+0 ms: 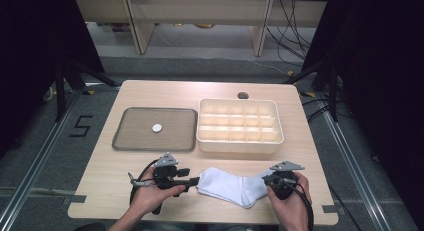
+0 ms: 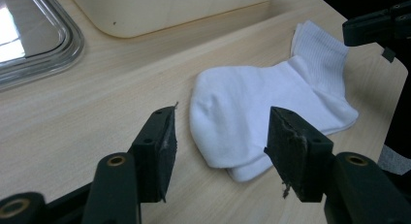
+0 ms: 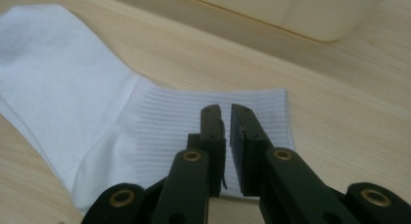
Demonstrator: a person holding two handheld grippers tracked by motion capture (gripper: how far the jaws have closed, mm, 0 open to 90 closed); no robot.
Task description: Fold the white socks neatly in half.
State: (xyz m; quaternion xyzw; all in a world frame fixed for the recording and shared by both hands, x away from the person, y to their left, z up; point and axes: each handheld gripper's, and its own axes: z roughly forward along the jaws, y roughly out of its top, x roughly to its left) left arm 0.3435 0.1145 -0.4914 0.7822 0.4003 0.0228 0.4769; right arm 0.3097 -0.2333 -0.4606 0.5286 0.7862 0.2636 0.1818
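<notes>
Socks, a white pair laid one on the other, lie flat at the 6 o'clock edge of the desk in the high view, between the left gripper at 9 o'clock of them and the right gripper at 3 o'clock. A divided box sits at 12 o'clock of them and a grey tray holding a small white disc at 11 o'clock.

Left gripper view: the left gripper has its jaws wide apart with nothing clamped; the toe end of the socks lies just ahead, at 12 to 1 o'clock, reaching between the tips without visible pressure.

Right gripper view: the right gripper has its jaws nearly together, a thin gap left, poised over the ribbed cuff. Whether any cloth is pinched I cannot tell.

By my judgement the socks are light, soft and limp, not fragile, and will sag and slide apart if lifted at one point. Best taken at the thicker ribbed cuff and the toe edge, pinching both layers.
</notes>
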